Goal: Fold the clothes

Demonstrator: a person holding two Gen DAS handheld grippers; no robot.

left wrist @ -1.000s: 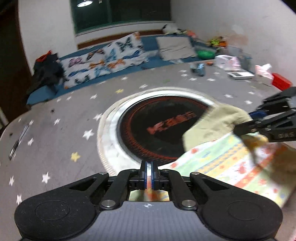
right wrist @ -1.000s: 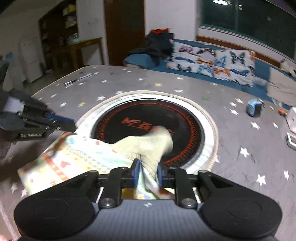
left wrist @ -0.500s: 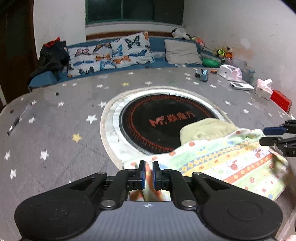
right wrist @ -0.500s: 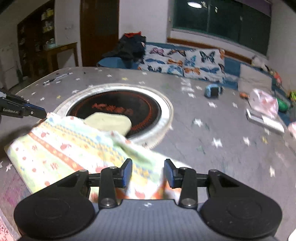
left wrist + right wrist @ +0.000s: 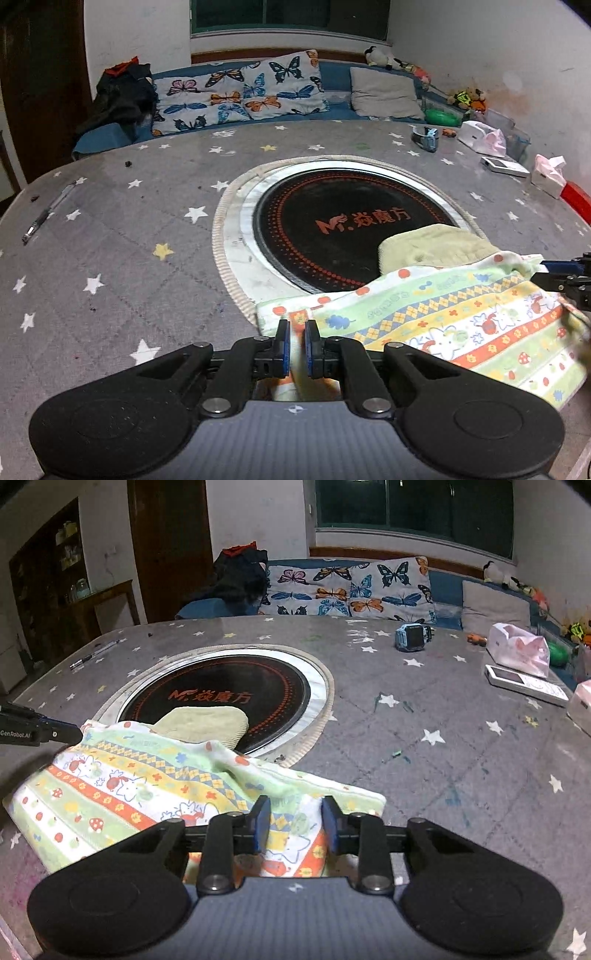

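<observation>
Both tongs angle down at the counter (image 5: 110, 229). The left tongs (image 5: 296, 341) are nearly pressed together, pinching a near corner of the patterned cloth (image 5: 461, 325). The right tongs (image 5: 295, 821) straddle a bunched fold at the other corner, jaws closing but pads not quite on it yet. The cloth lies flat between them – pastel stripes, mushrooms, little animals – over a pale yellow piece (image 5: 207, 723) on the black round hob (image 5: 221, 690). Farther back: a blue watch (image 5: 412, 637), a tissue pack (image 5: 517, 650), butterfly pillows (image 5: 240, 94).
</observation>
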